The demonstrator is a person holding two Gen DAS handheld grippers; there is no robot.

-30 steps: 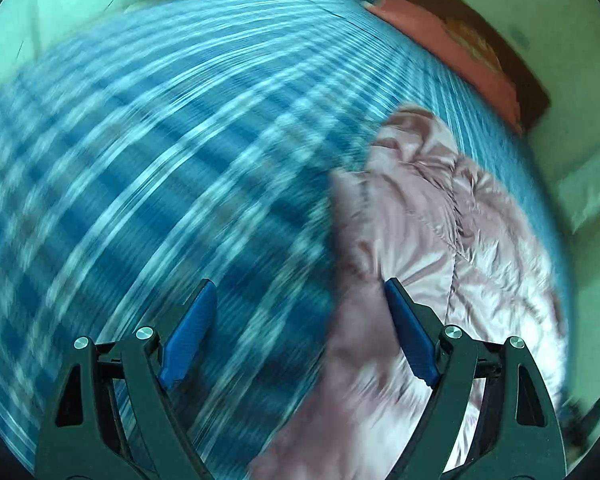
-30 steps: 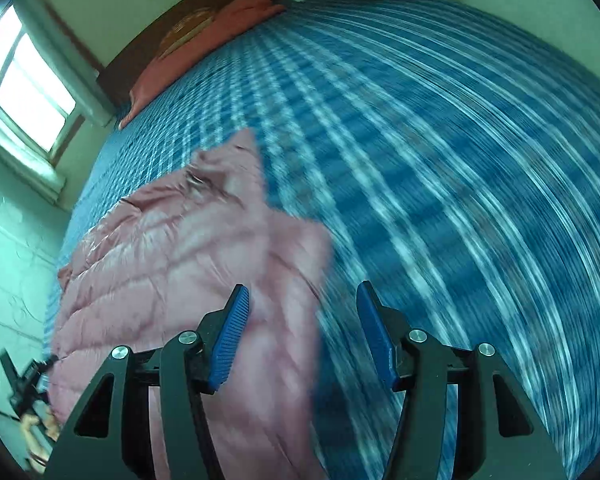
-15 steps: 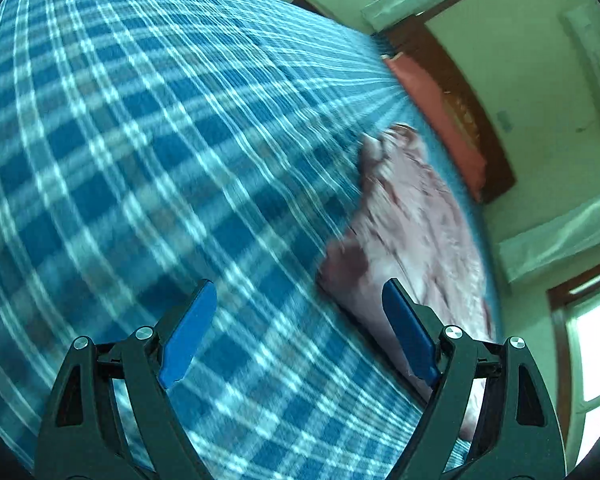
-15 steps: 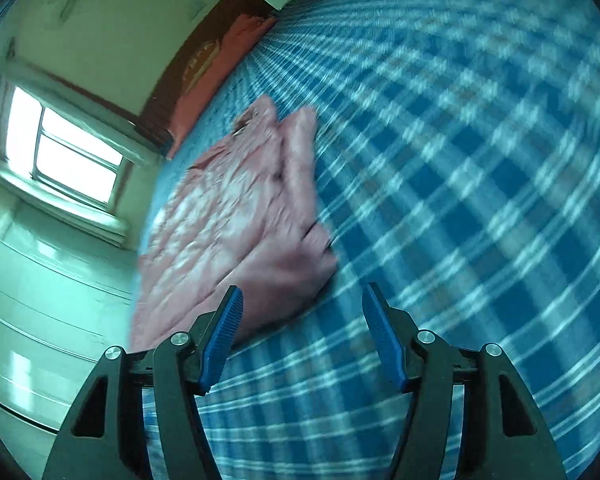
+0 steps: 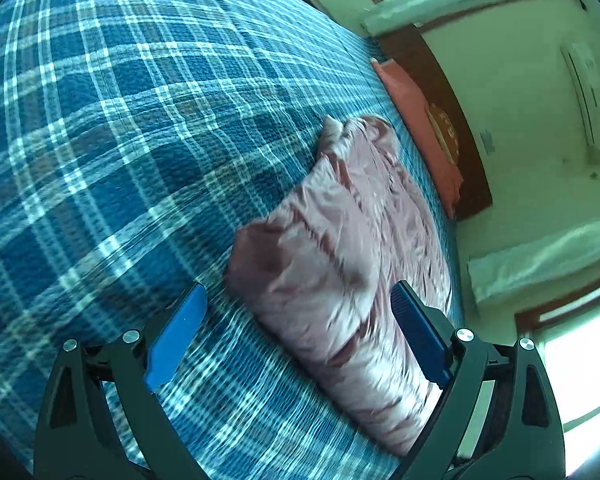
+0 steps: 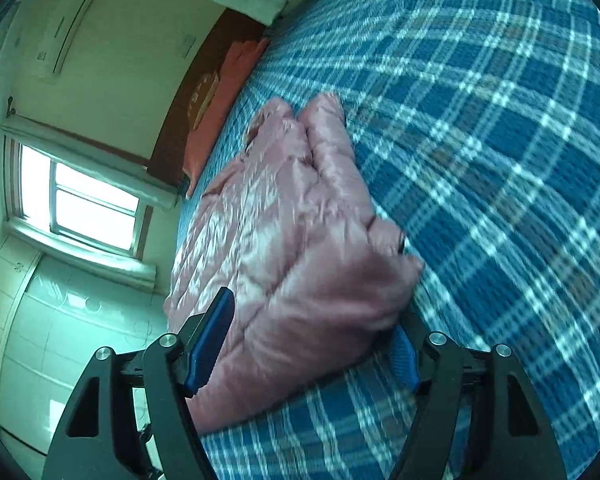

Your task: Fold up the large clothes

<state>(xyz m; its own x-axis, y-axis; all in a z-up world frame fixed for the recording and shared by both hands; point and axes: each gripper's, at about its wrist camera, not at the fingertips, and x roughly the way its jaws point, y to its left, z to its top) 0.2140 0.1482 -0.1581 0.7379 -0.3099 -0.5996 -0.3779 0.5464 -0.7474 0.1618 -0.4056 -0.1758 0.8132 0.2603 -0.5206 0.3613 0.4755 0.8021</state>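
A pink puffy jacket [image 5: 340, 248] lies lengthwise on a blue plaid bedspread [image 5: 120, 140], one sleeve folded over its body. My left gripper [image 5: 296, 332] hovers low over the jacket's near end with its jaws opening. The padded edge sits between the fingers, close to the right pad [image 5: 416, 336], and nothing is gripped. In the right wrist view the jacket [image 6: 300, 220] bulges up between the fingers of my right gripper [image 6: 308, 344]. Its jaws are opening too. The fabric hides the tip of the right pad [image 6: 406, 356]; the left pad [image 6: 210, 340] stands just clear of it.
An orange-red pillow [image 5: 416, 120] leans on a dark wooden headboard [image 5: 452, 120] at the bed's far end. A bright window [image 6: 84, 204] and white cabinets [image 6: 40, 340] line the wall beside the bed. An air conditioner [image 5: 584, 96] hangs high on the wall.
Both views have rolled and moved closer to the jacket's near end. The jacket's padded edge now lies between each pair of fingers, and both pairs stand wider apart than before.
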